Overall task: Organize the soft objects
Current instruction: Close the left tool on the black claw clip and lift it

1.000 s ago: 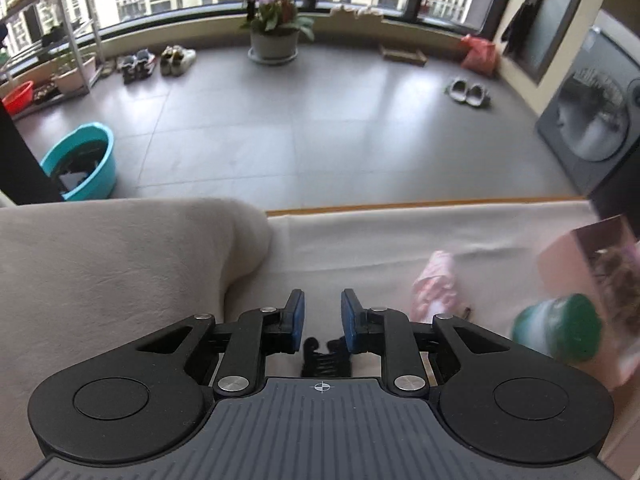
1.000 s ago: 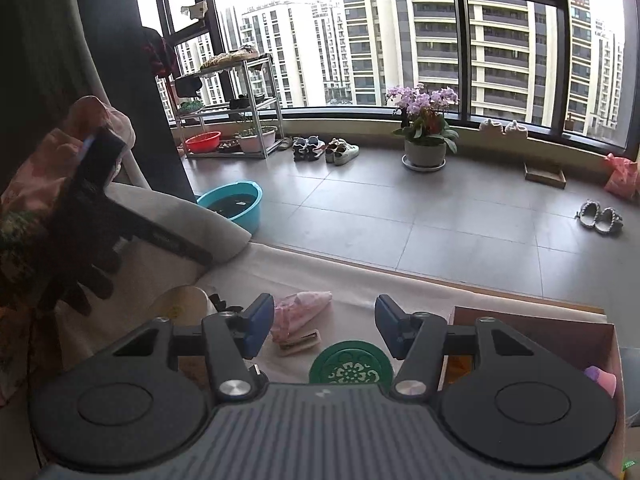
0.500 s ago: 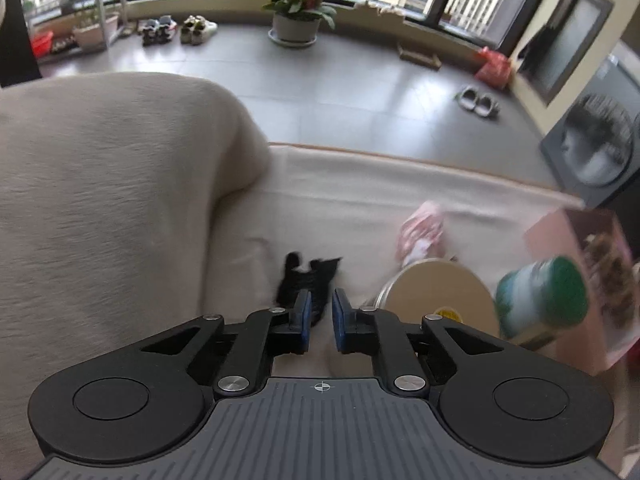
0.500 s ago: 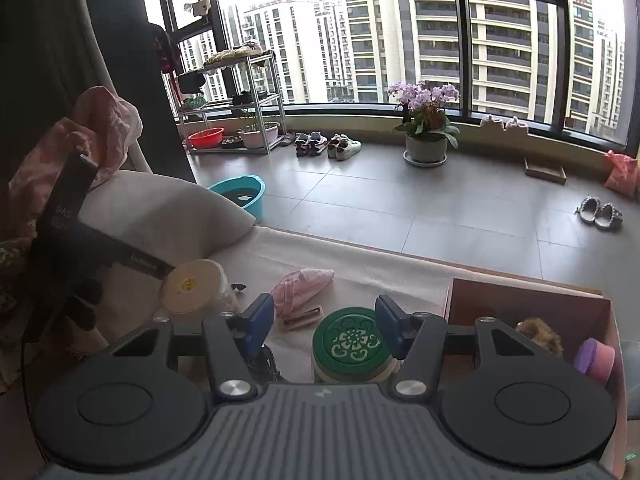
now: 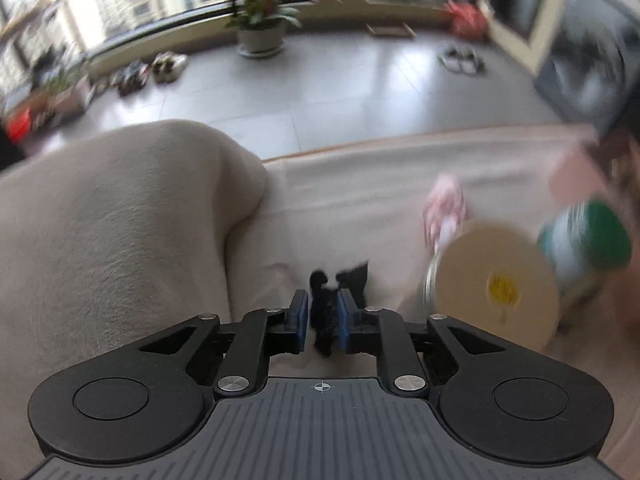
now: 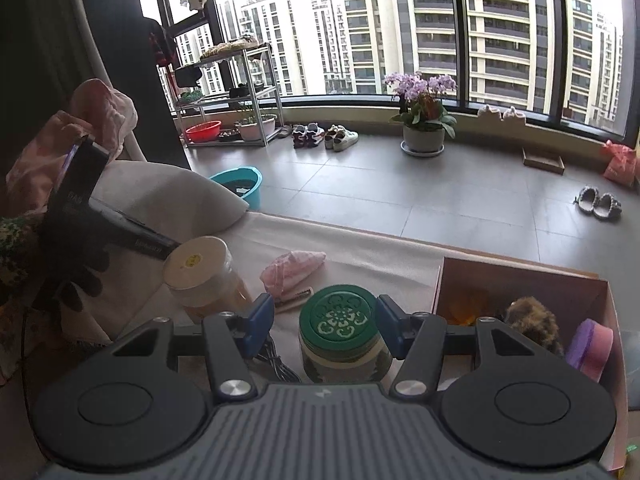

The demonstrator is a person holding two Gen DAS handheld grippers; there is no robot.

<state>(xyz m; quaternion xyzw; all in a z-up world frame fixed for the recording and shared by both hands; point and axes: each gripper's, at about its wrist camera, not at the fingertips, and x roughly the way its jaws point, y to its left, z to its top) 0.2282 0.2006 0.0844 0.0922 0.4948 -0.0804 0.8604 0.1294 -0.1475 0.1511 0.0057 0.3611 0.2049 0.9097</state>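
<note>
My left gripper (image 5: 323,312) is shut on a small black soft object (image 5: 328,312) and holds it just above the beige cloth-covered surface (image 5: 352,184). A pink soft item (image 5: 444,208) lies further right; it also shows in the right wrist view (image 6: 292,270). My right gripper (image 6: 323,326) is open, its fingers either side of a green-lidded jar (image 6: 340,332) without gripping it. A pink box (image 6: 520,280) at the right holds a brown fuzzy item (image 6: 532,320) and a purple-pink item (image 6: 592,346).
A jar with a cream lid (image 6: 200,272) stands left of the green-lidded jar. A beige cushion (image 5: 120,208) rises at the left. A black cable (image 6: 276,362) lies under my right gripper. The person's other hand-held gripper (image 6: 76,200) shows at the left.
My left gripper closed on the black object and lifted it slightly. My right gripper moved forward and down, so the green-lidded jar now sits between its open fingers.
</note>
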